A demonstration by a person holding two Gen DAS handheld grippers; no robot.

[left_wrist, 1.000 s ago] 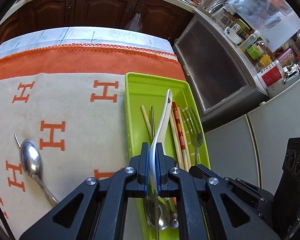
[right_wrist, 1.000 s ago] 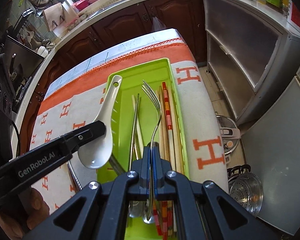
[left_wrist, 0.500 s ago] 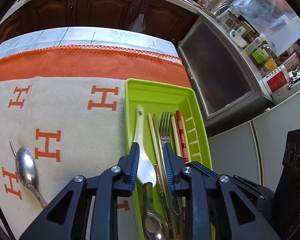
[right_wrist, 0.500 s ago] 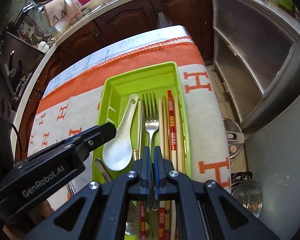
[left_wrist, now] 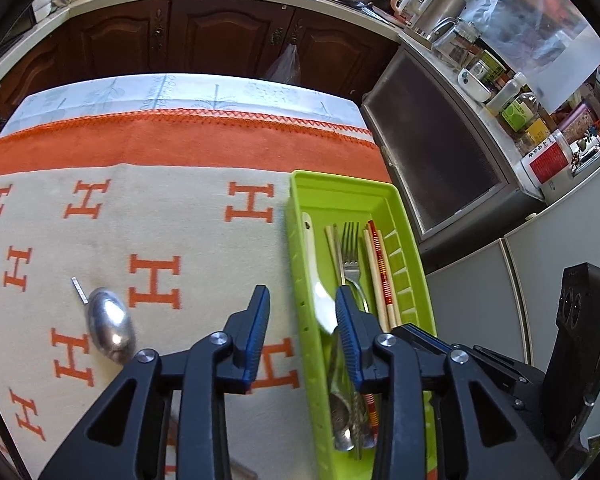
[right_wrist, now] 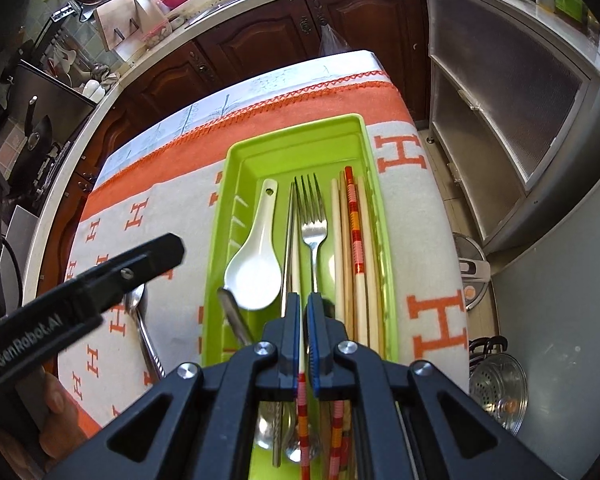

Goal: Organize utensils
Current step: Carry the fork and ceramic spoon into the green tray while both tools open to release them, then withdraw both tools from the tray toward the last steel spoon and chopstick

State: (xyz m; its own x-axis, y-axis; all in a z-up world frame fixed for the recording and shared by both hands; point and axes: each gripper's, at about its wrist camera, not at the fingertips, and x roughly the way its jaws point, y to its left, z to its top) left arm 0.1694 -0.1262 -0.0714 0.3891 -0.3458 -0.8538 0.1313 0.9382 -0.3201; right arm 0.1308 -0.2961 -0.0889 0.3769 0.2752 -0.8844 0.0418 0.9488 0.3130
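Since the glossy steel spoon lies alone on the soft H-patterned cloth, left of the ribbed green tray, the wide-open left gripper should straddle its thin handle, while the right gripper, slightly parted around nothing, stays clear above the fork.

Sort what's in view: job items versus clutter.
Job: green tray, white ceramic spoon, fork, chopsticks, metal spoon on the cloth.
Clutter: kettle, red-labelled bottle, steamer pot.
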